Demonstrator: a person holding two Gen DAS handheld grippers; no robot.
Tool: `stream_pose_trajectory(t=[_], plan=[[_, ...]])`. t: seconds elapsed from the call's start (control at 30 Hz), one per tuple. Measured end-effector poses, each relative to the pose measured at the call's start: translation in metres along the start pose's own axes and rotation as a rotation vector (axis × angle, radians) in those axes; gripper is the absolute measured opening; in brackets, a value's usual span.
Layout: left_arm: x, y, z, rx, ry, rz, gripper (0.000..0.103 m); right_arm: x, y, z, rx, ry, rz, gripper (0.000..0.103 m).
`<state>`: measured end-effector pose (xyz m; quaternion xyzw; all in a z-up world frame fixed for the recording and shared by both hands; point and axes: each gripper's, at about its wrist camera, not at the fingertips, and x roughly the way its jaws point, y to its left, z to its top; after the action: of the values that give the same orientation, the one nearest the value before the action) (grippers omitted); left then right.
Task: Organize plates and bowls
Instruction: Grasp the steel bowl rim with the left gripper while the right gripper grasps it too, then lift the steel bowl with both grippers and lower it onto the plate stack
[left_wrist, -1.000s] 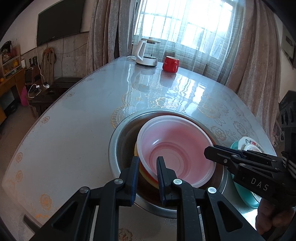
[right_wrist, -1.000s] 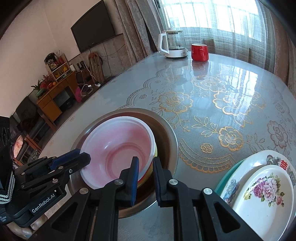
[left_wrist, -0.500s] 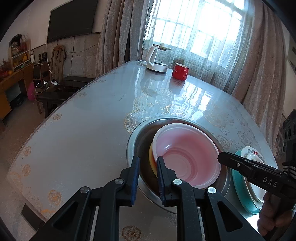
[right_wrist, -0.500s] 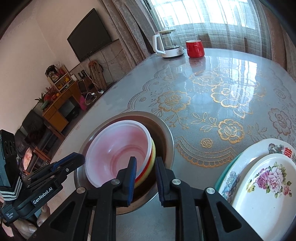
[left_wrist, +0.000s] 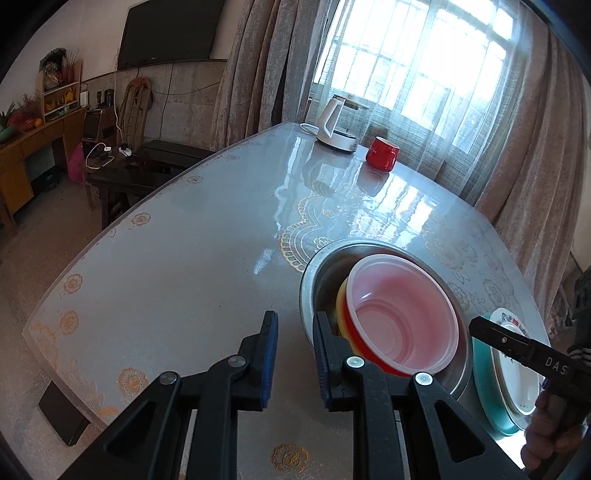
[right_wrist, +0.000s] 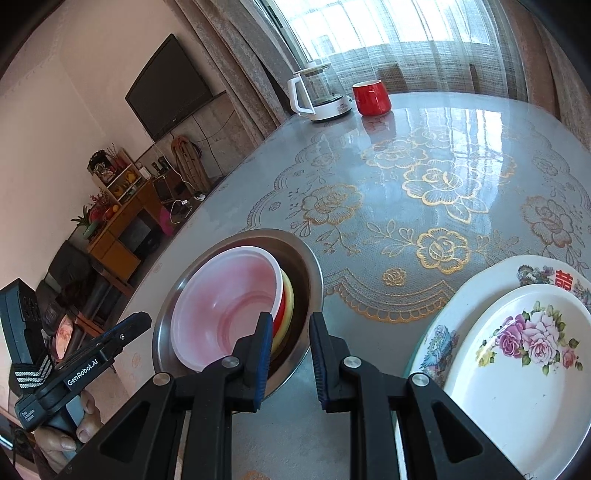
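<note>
A steel basin (left_wrist: 314, 273) (right_wrist: 314, 266) sits on the table and holds nested bowls: a translucent pink bowl (left_wrist: 402, 314) (right_wrist: 229, 299) on top, with red and yellow bowls under it. To its right lies a stack of plates: a floral plate (right_wrist: 517, 369) on a larger patterned plate (right_wrist: 480, 280) over a teal one (left_wrist: 484, 384). My left gripper (left_wrist: 293, 354) is open and empty above the table, just left of the basin. My right gripper (right_wrist: 286, 354) is open and empty above the basin's near right rim.
A white kettle (left_wrist: 334, 123) (right_wrist: 317, 94) and a red mug (left_wrist: 382, 153) (right_wrist: 371, 98) stand at the table's far end by the curtained window. The table's left edge (left_wrist: 110, 236) drops to the floor, with a dark bench and wooden cabinets beyond.
Both grippers have pulled back and up from the basin. The left gripper has shifted left, off the bowls. Both jaws have opened a little wider.
</note>
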<state>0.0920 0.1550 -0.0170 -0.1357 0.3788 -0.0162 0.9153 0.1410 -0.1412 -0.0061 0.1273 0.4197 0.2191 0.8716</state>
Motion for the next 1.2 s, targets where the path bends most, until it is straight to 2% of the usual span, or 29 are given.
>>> stream_pose_trajectory(t=[0.1,0.23,0.6,0.77,0.97,1.03,1.2], plan=[[0.004,0.005,-0.001,-0.023,0.021,-0.02,0.021,0.001,-0.005,-0.001,0.036,0.011,0.021,0.02],[0.007,0.005,0.0,-0.025,0.027,-0.041,0.021,0.002,-0.007,-0.002,0.042,0.009,-0.001,0.02],[0.025,-0.002,0.007,0.019,0.062,-0.053,0.021,0.016,-0.009,-0.001,0.053,0.034,-0.018,0.02],[0.036,-0.002,0.008,0.016,0.091,-0.07,0.016,0.023,-0.007,0.002,0.039,0.052,-0.021,0.02],[0.051,-0.002,0.01,0.01,0.081,-0.087,0.018,0.034,-0.004,0.008,0.007,0.058,-0.048,0.02],[0.052,-0.002,0.009,0.016,0.055,-0.08,0.019,0.038,-0.004,0.01,-0.009,0.073,-0.072,0.021],[0.053,0.0,0.009,0.01,0.038,-0.075,0.022,0.045,-0.008,0.011,0.019,0.111,-0.059,0.021]])
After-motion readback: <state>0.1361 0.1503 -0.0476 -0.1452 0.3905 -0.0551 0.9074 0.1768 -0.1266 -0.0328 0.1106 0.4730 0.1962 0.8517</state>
